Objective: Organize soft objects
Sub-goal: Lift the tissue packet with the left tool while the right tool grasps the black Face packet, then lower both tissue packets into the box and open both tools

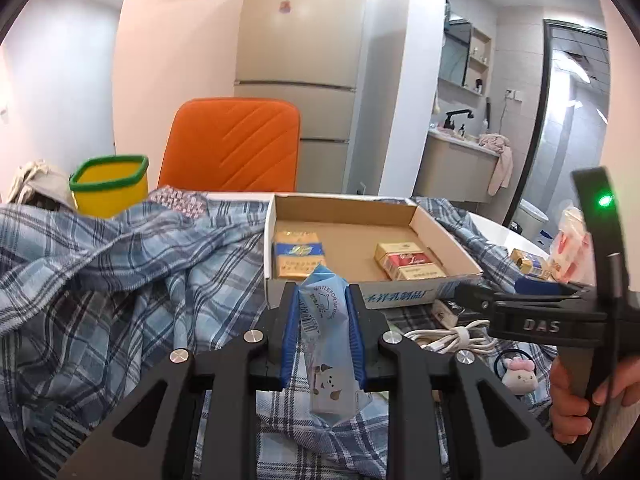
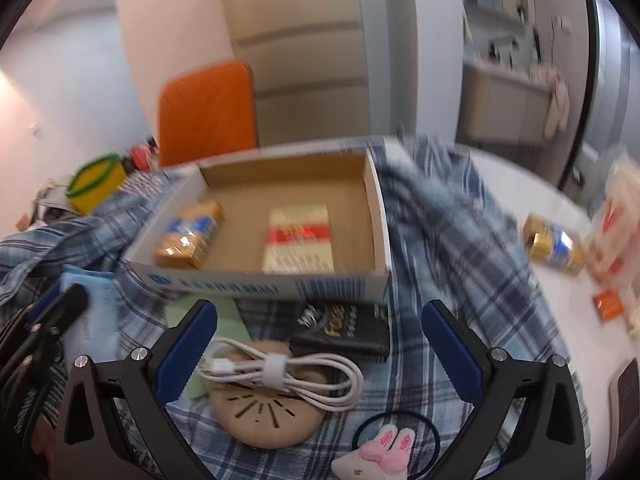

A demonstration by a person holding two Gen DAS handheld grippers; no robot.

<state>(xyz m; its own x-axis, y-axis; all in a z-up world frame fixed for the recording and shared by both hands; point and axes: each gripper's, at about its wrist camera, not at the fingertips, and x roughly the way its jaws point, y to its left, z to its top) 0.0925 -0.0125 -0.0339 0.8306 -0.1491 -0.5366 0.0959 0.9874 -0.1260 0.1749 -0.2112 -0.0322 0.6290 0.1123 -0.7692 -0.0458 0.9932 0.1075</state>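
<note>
My left gripper (image 1: 322,300) is shut on a light blue tissue packet (image 1: 326,344) and holds it upright above the plaid cloth (image 1: 120,272), just in front of the shallow cardboard box (image 1: 372,296). The box holds a gold-and-blue pack (image 1: 298,254) and a red-and-gold pack (image 1: 408,260). My right gripper (image 2: 320,344) is open above a white coiled cable (image 2: 280,376) on a tan round pad (image 2: 260,416). The box also shows in the right wrist view (image 2: 260,284). A pink bunny plush (image 2: 376,456) lies near the lower edge. The right wrist view is blurred.
A yellow cup with a green rim (image 1: 110,184) and an orange chair (image 1: 232,144) stand behind the cloth. A black packet (image 2: 344,328) lies before the box. A gold pack (image 2: 556,246) and pink-white packets (image 2: 616,220) sit on the white table at right.
</note>
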